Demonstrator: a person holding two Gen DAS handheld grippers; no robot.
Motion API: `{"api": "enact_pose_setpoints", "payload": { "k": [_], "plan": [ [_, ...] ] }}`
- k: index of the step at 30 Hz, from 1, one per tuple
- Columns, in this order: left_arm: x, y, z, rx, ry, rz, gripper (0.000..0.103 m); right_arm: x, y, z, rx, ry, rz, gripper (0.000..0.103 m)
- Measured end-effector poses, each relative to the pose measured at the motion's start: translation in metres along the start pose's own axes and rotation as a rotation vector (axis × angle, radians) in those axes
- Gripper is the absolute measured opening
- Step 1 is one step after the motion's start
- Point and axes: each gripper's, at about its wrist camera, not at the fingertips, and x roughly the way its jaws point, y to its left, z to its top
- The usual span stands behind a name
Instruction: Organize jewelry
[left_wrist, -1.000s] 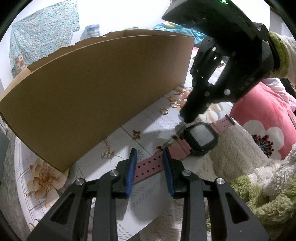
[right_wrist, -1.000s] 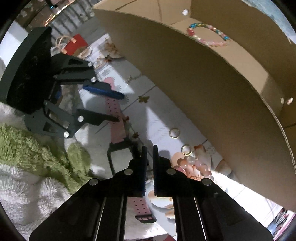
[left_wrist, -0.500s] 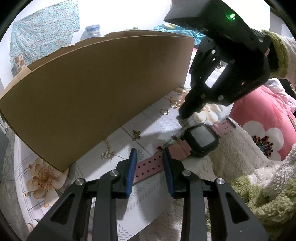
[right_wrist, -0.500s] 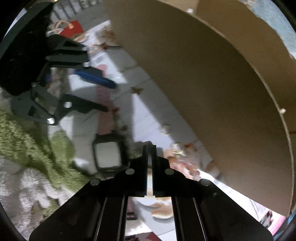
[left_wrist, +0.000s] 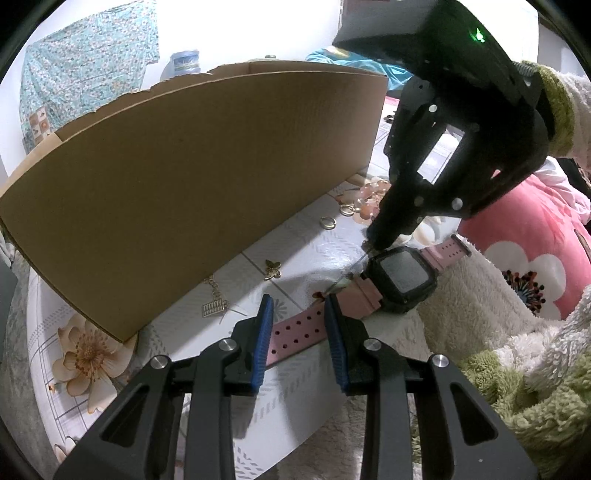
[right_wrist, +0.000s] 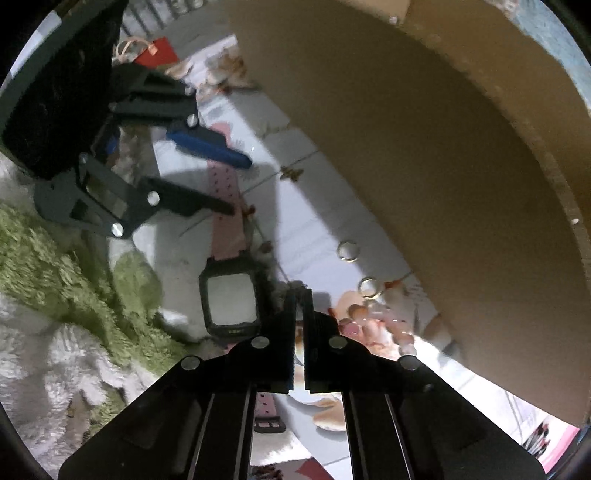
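A pink-strapped watch (left_wrist: 402, 277) (right_wrist: 231, 302) with a black square face lies on the flowered tablecloth (left_wrist: 314, 251). My left gripper (left_wrist: 298, 314) (right_wrist: 238, 186) stands part open low over the strap (left_wrist: 299, 330). The strap runs across the gap under both blue-padded fingertips, and the pad faces do not pinch it. My right gripper (left_wrist: 371, 242) (right_wrist: 298, 295) points steeply down beside the watch face. It is shut on a thin chain (left_wrist: 351, 267) (right_wrist: 269, 251) that slants taut down to small red bits by the strap.
A tall cardboard box wall (left_wrist: 184, 184) (right_wrist: 424, 147) runs along the far side. Before it lie two gold rings (left_wrist: 327, 222) (right_wrist: 348, 251), a butterfly charm (left_wrist: 272, 268), a gold pendant (left_wrist: 214, 304) and pink beads (left_wrist: 369, 199). Fluffy green-white sleeves (left_wrist: 480, 332) and a pink cushion (left_wrist: 535, 258) crowd the right.
My right gripper has risen a little beside the watch, still shut, and the thin chain now slants up from the cloth. The left gripper and the strap have not moved.
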Motion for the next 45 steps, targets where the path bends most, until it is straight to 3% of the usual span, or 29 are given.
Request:
{"api": "enact_pose_setpoints", "payload": {
  "k": [4,7,11,15,17,23,31,35,39,45],
  "plan": [
    [0.001,-0.001,0.0,-0.002,0.001,0.001,0.028,-0.01,-0.015,-0.001,0.041,-0.016,-0.104,0.003],
    [0.001,-0.001,0.001,-0.003,0.0,0.001,0.028,-0.02,-0.022,-0.006,0.102,-0.05,-0.117,0.003],
    [0.001,0.0,0.001,-0.002,-0.002,0.001,0.028,-0.054,-0.024,-0.02,0.199,-0.173,-0.096,0.007],
    [0.001,-0.001,0.0,-0.001,-0.007,0.002,0.028,-0.084,-0.018,-0.041,0.288,-0.244,-0.107,0.025],
    [0.001,-0.001,0.0,-0.001,-0.01,0.001,0.028,-0.088,-0.008,-0.058,0.32,-0.26,-0.101,0.026],
    [0.001,-0.003,-0.001,0.008,-0.018,0.007,0.028,-0.06,-0.002,-0.064,0.3,-0.214,-0.156,0.026],
    [0.001,-0.006,-0.002,0.003,-0.02,0.017,0.028,-0.02,0.004,-0.029,0.131,-0.118,-0.023,0.01],
    [0.0,-0.007,-0.002,-0.002,-0.02,0.018,0.028,-0.007,0.017,-0.023,0.012,-0.032,-0.029,0.004],
    [-0.001,-0.008,-0.002,-0.002,-0.02,0.017,0.028,-0.009,0.016,-0.025,-0.048,-0.018,-0.056,0.003],
    [-0.001,-0.006,-0.002,-0.001,-0.022,0.016,0.028,-0.01,0.004,-0.025,-0.006,-0.049,-0.103,0.002]
  ]
}}
